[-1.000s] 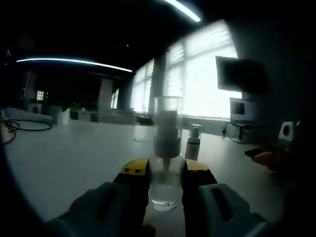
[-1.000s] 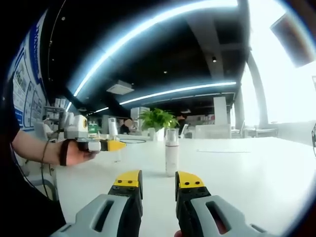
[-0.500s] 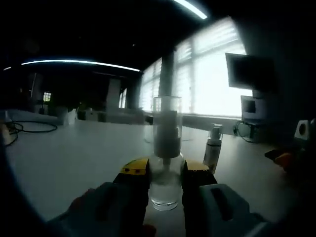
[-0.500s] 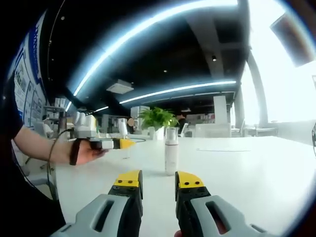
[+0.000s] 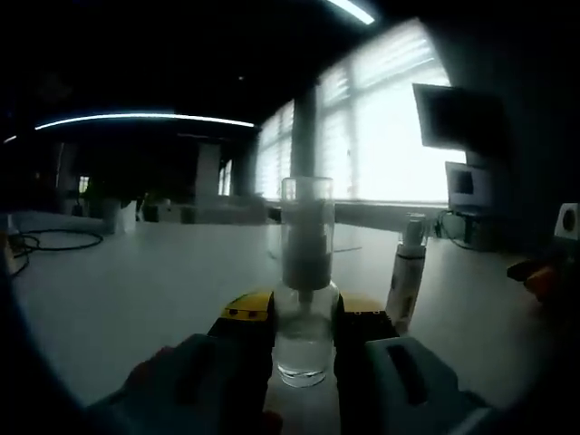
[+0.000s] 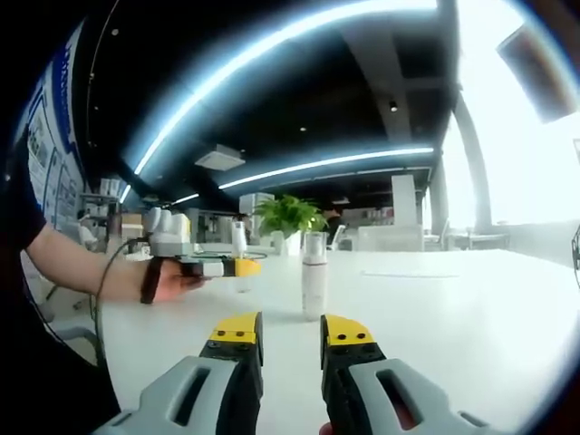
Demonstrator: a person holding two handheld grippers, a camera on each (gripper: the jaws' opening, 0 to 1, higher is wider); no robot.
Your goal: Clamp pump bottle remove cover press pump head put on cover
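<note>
- White table (image 6: 471, 308) runs across both views, under strip lights, with bright windows at the upper right of the left gripper view.
- Left gripper (image 5: 304, 313) is clamped on a clear bottle (image 5: 304, 272) at lower centre of its view; its pump head sits under a clear cover on top.
- Right gripper (image 6: 292, 331) holds nothing; its jaws stand a narrow gap apart, low in its own view and short of a white bottle (image 6: 314, 276) upright at frame centre.
- Step in hand, as I judge it: bottle clamped, cover not yet off. Next, the right gripper needs to reach the cover and pull it straight up.
- White bottle stands just right of the held one in the left gripper view, close enough to be knocked.
- Plant (image 6: 290, 217) and cable (image 5: 54, 240) lie well clear.
</note>
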